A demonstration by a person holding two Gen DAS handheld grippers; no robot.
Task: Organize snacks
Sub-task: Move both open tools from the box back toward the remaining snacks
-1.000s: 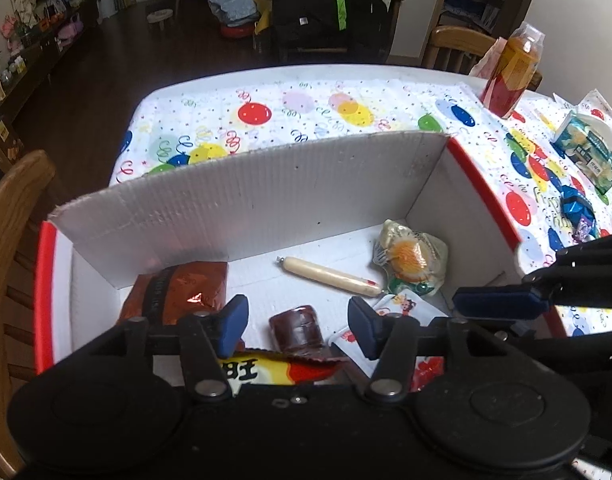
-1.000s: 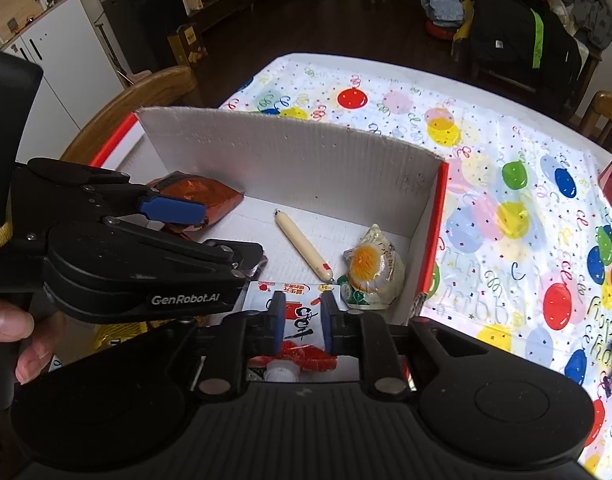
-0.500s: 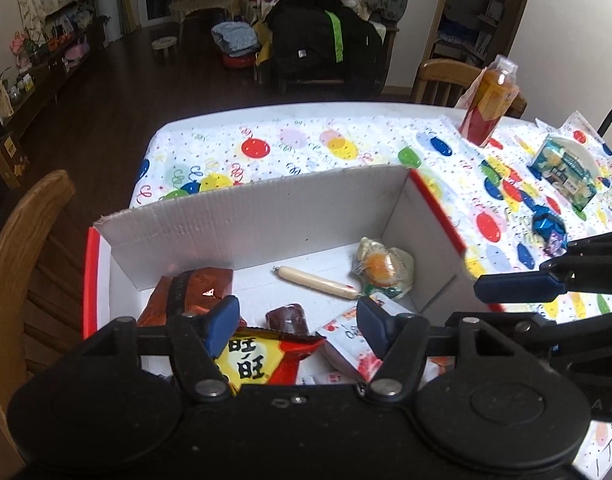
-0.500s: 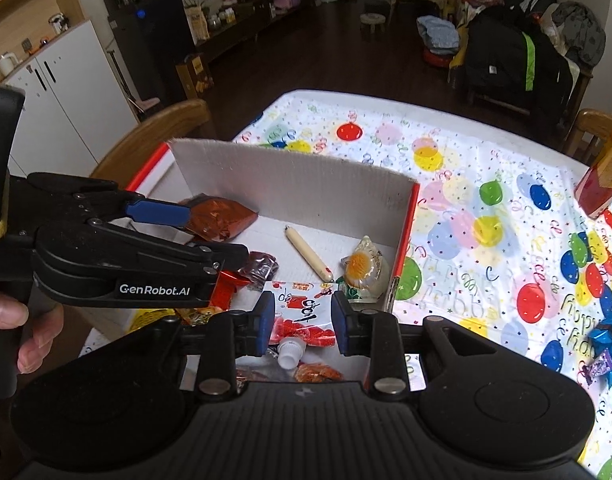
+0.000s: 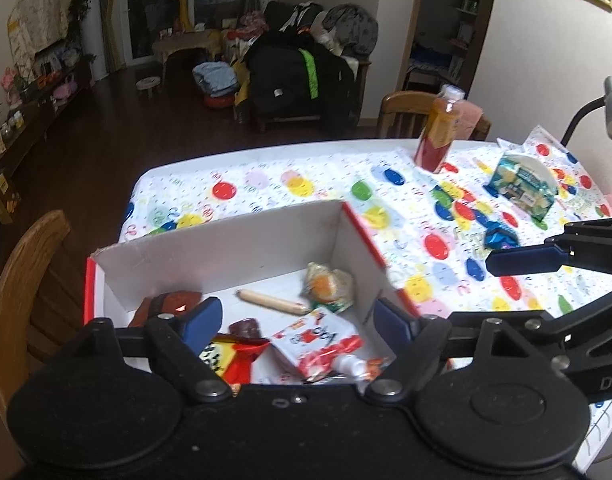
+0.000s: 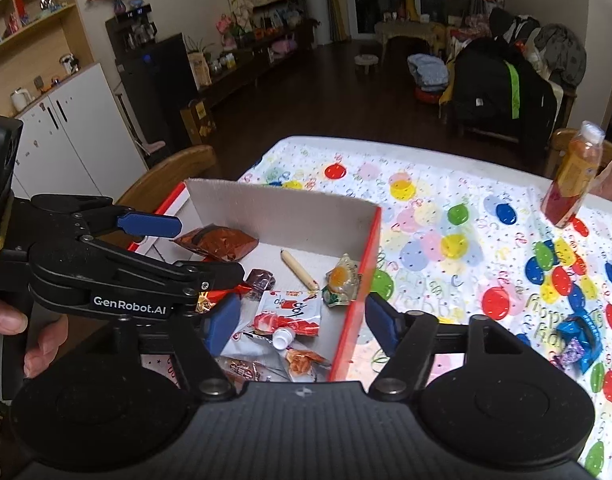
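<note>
Two claws, both spread wide w/ nothing between. Left wrist view: left claw [image 5: 294, 320] above box [image 5: 226, 256] on table [image 5: 266, 184] w/ balloon-print cloth; snacks in box incl. sausage [image 5: 272, 302], pouch [image 5: 320, 340]. Bottle [image 5: 436, 136], blue pack [image 5: 522, 184] on cloth further off. Dark floor, chairs, piled coats behind.

Right wrist view: right claw [image 6: 302, 320] over box's red edge [image 6: 356, 300]; left claw beside it, hand [image 6: 10, 320] on its grip. Cabinets, shelves at left.

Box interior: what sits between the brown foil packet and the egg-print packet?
The sausage stick lies between the brown foil packet and the egg-print packet, on the white box floor. Clearest in the right wrist view.
</note>
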